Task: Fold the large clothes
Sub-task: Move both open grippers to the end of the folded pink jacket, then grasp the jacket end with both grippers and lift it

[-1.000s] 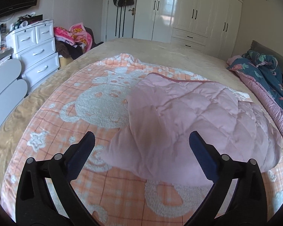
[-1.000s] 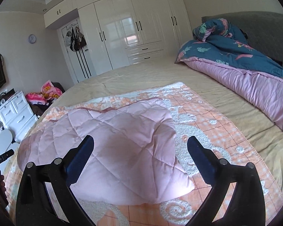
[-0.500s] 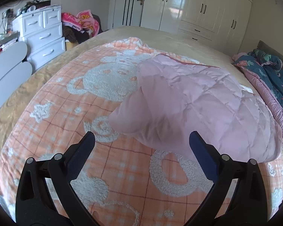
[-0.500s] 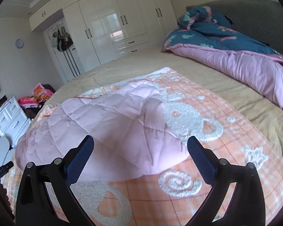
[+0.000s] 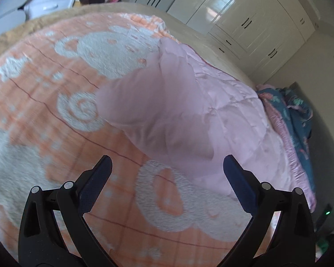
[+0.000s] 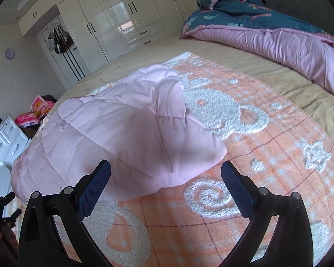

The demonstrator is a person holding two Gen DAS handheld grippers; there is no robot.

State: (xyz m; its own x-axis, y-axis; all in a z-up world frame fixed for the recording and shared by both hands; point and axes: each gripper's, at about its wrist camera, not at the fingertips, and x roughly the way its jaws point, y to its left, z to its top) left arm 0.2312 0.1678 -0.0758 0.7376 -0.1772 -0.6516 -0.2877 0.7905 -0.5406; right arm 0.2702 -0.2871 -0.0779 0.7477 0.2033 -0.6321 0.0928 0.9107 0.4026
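A pale pink quilted garment (image 5: 189, 111) lies folded and puffy on an orange checked blanket (image 5: 55, 111) with white teddy patterns, spread over the bed. In the left wrist view my left gripper (image 5: 167, 166) hangs open just short of the garment's near edge, nothing between its dark blue pads. From the other side the same pink garment (image 6: 122, 133) rests on the orange blanket (image 6: 267, 155). My right gripper (image 6: 165, 171) is open too, its left fingertip in front of the garment's near hem, holding nothing.
A rumpled blue and pink duvet (image 6: 267, 33) lies along the head of the bed. White wardrobes (image 6: 122, 17) line the far wall. A white drawer unit (image 6: 6, 138) and a heap of pink clothes (image 6: 37, 111) stand beside the bed. Beige bedcover (image 6: 278, 77) surrounds the blanket.
Both grippers have dropped and pulled back toward the near blanket edge, tilting downward; the left view has also rolled. The garment lies unmoved, and both grippers stay open.
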